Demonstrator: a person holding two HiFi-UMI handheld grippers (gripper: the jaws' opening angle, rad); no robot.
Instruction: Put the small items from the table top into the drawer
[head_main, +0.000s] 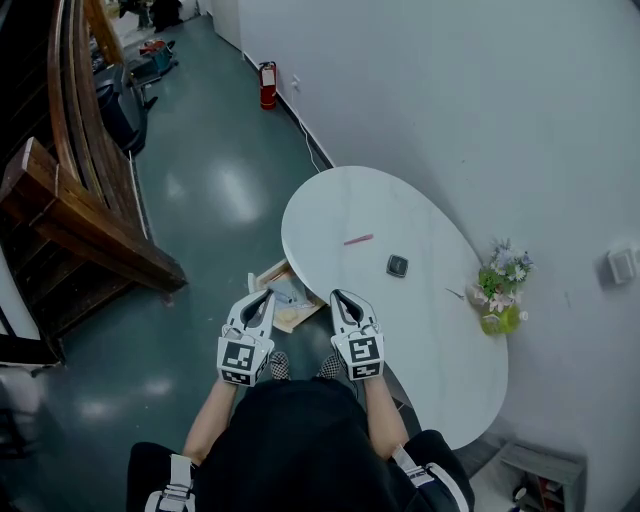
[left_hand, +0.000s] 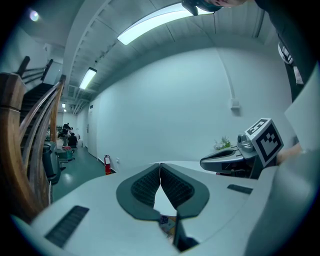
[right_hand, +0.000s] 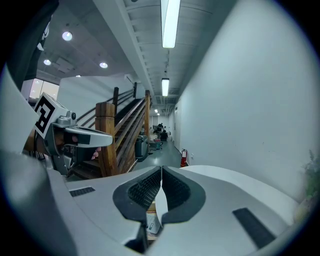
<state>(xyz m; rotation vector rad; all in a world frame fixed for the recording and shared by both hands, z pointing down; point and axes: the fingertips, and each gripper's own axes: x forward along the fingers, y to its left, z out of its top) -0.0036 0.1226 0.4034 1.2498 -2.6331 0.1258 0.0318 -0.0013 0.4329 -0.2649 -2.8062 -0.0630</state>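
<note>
Above open drawer (head_main: 272, 274): hovering with left gripper (head_main: 266, 296) and right gripper (head_main: 337, 296) both clenched on nothing. To fetch: pink pen (head_main: 358, 239), black square item (head_main: 397, 265), mid table (head_main: 340, 200). Could roll pen off if reaching in shut; could clip flower vase (head_main: 500, 292) on overshoot.
</note>
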